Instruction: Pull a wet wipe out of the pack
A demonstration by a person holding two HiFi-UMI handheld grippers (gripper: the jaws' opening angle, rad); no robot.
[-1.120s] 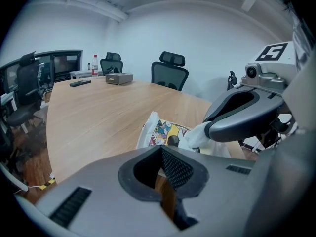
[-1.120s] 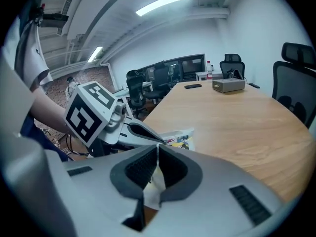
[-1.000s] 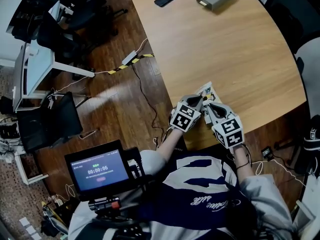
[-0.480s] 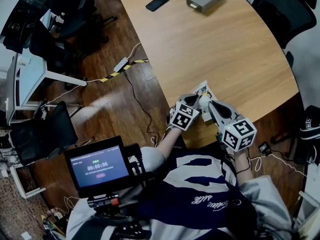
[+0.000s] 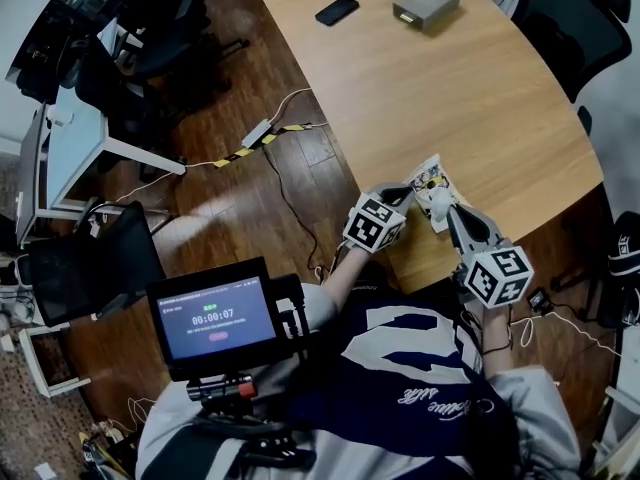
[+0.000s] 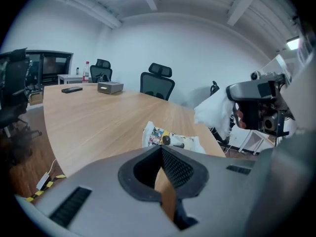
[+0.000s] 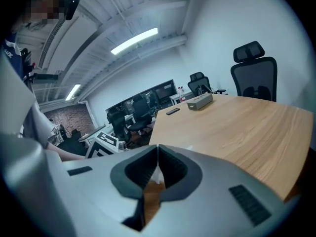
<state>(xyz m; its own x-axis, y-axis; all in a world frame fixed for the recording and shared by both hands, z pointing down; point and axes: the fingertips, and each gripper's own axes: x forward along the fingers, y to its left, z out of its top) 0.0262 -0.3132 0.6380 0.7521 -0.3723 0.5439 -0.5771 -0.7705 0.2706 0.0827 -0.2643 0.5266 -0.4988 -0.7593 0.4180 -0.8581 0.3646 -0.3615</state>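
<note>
The colourful wipe pack [image 5: 432, 178] lies near the front edge of the wooden table [image 5: 480, 98]. My left gripper [image 5: 402, 196] is shut at the pack's near left corner and seems to pinch its edge. In the left gripper view the pack [image 6: 170, 138] sits just beyond the closed left gripper [image 6: 160, 149]. My right gripper [image 5: 441, 206] is raised at the right of the pack, shut on a white wet wipe [image 5: 437, 204]. That wipe [image 6: 215, 110] hangs crumpled from it in the air. A white scrap shows between the pads of the right gripper [image 7: 158, 158].
A black phone [image 5: 337, 10] and a grey box [image 5: 427, 3] lie at the table's far end. Office chairs [image 6: 157, 80] stand behind the table. Left of the table are wooden floor, a cable with a power strip [image 5: 262, 130] and desks. A timer screen [image 5: 215, 318] hangs at my chest.
The right gripper has risen and drawn back toward me with the white wipe in it. The left gripper has lifted a little at the pack.
</note>
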